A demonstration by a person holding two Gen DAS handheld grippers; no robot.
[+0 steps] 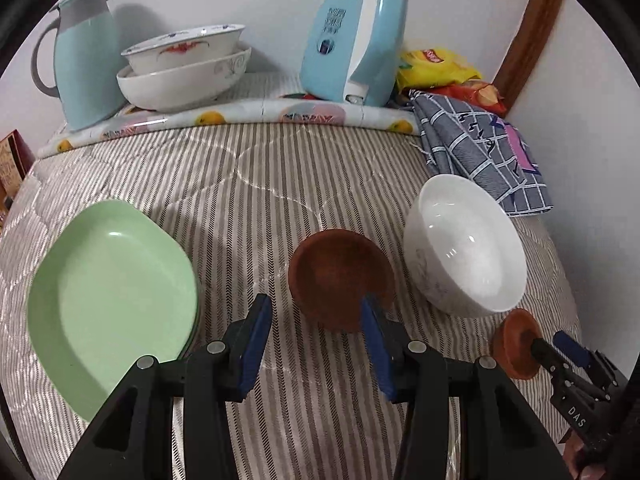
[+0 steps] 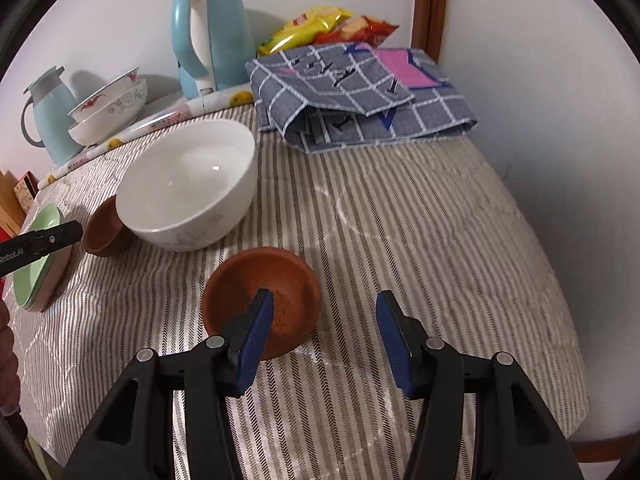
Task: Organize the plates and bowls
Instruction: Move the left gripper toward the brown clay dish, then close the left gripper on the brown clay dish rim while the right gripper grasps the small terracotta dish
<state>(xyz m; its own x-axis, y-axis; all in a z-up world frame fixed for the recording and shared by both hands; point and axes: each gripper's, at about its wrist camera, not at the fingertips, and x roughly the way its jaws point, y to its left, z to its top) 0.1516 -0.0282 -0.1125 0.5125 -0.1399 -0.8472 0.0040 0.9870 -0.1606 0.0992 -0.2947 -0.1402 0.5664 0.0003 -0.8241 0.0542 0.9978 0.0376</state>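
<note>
On the striped cloth | both grippers [image 1: 316, 344] [image 2: 324, 344] spread apart, empty | risk: right finger nudging small brown dish [image 2: 262, 306] off grasp.

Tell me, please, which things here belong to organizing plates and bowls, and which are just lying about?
Job: green plastic plates; white ceramic bowl; two small brown clay bowls; stacked patterned bowls.
Lying about: blue kettle; blue jug; checked grey cloth; snack packets.

Left gripper [image 1: 314, 320] jaws spread wide; right gripper [image 2: 326, 316] likewise.
</note>
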